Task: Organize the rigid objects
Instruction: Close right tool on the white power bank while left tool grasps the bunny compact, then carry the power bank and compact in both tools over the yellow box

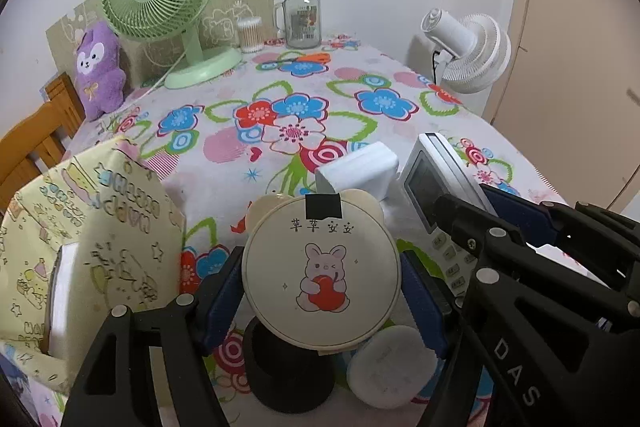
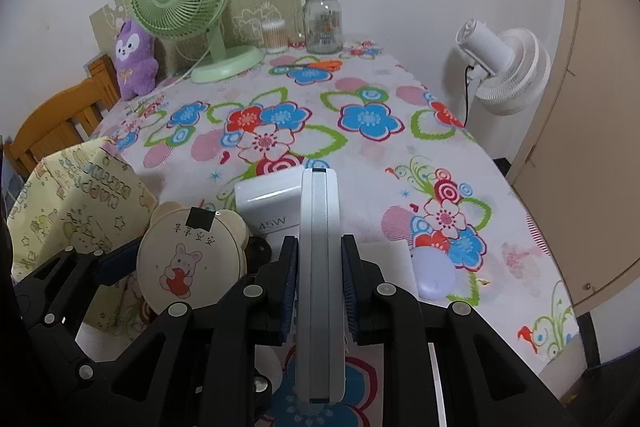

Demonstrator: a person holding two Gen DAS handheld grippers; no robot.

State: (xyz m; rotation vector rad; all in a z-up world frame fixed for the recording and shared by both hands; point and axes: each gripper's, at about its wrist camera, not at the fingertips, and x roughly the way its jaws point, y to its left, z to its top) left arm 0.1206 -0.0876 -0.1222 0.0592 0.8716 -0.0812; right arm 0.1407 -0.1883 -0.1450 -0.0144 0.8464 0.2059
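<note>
My left gripper (image 1: pixel 322 291): black plastic frame, open cut-outs in linkage arms, round silver pivot pins at joints. Fingers (image 1: pixel 218 301) faced with dark blue ribbed pads. My right gripper (image 2: pixel 320 287): same black linkage build, same silver pins, blue ribbed pads on black finger plates. Seen from left wrist camera, its side carries white letters "DAS" and small cross-head screw near finger base.
</note>
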